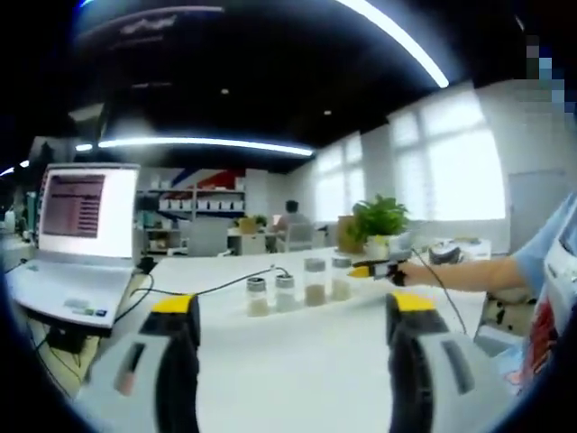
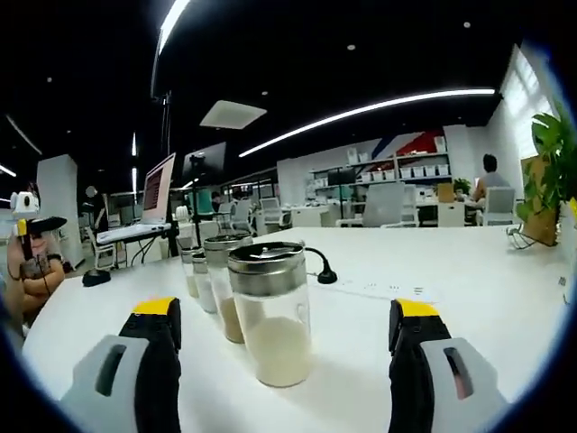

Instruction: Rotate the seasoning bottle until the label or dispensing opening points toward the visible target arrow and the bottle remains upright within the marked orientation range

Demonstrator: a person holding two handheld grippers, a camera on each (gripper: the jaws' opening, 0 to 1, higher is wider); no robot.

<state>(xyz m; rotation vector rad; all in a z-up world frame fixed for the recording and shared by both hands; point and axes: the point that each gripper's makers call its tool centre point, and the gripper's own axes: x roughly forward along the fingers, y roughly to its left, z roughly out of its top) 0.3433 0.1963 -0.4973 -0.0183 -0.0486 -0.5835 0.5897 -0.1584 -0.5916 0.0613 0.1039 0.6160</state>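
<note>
Several glass seasoning bottles with metal lids stand upright in a row on the white table (image 1: 297, 370). In the left gripper view the row (image 1: 297, 289) lies well ahead of my open left gripper (image 1: 295, 308), which holds nothing. My right gripper (image 1: 379, 269) comes in from the right, close to the row's far end. In the right gripper view the nearest bottle (image 2: 270, 311), about half full of pale powder, stands just ahead of my open right gripper (image 2: 286, 314), untouched, with wide gaps to both jaws. The other bottles (image 2: 216, 284) line up behind it.
An open laptop (image 1: 77, 234) sits at the table's left, with a black cable (image 1: 216, 287) running toward the bottles. A potted plant (image 1: 379, 221) stands behind the row. A person's forearm (image 1: 478, 271) reaches in from the right. Another person (image 2: 32, 262) is off the table's far side.
</note>
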